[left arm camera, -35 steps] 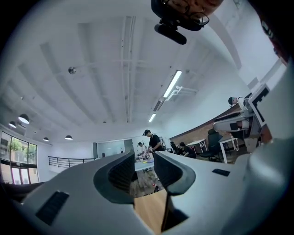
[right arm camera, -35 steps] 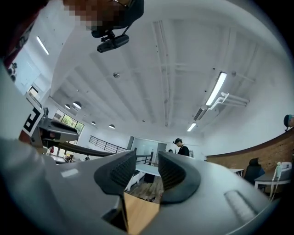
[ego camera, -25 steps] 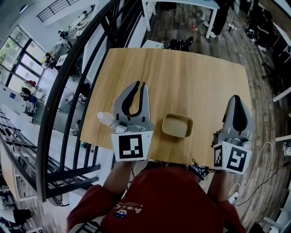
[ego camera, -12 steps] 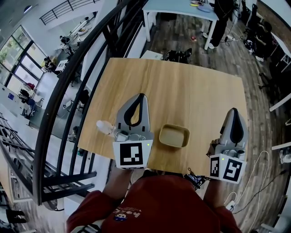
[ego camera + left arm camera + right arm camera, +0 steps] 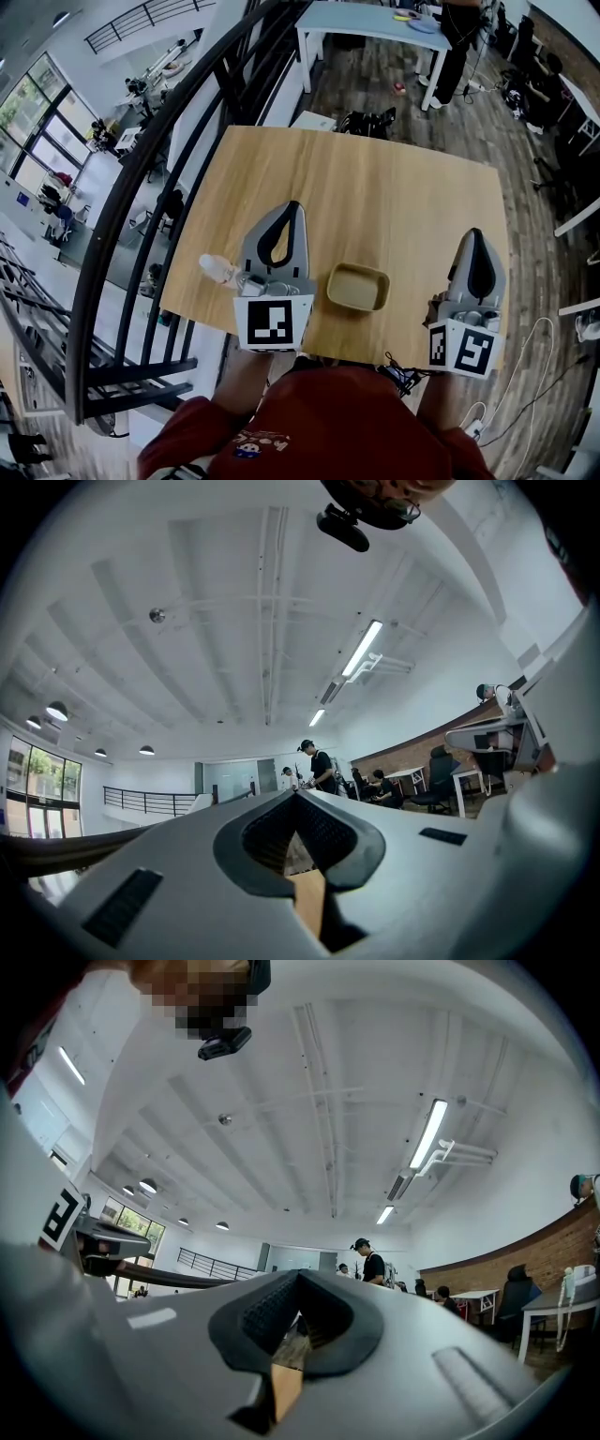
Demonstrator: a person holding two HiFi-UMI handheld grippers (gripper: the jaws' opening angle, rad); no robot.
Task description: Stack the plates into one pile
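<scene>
Near the front edge of the light wooden table (image 5: 375,187), about midway along it, sits the only dish I can spot: a shallow olive-tan rectangular plate with rounded corners (image 5: 358,287). It lies flat, and honestly I can't tell if it's one plate or a few nested together.

The left gripper (image 5: 292,205) is just beside the plate on its left, not touching it, tips pointing toward the far edge. Its jaws are pressed together with nothing between them; you can see the dark ribbed pads meeting at a point in the left gripper view (image 5: 296,794), with only a sliver of tabletop showing through the gap below. Its marker cube (image 5: 273,322) hangs over the front edge.

The right gripper (image 5: 472,232) is over by the front right corner, well apart from the plate. Same deal: jaws closed on each other, empty, which is clear in the right gripper view (image 5: 298,1276).

Both gripper views look mostly up at a white ceiling with strip lights (image 5: 362,649), and there's a person in a cap (image 5: 319,766) standing in the background. A black railing (image 5: 141,187) runs past the table's left edge, and a pale blue table (image 5: 375,19) stands further off on the wood floor.
</scene>
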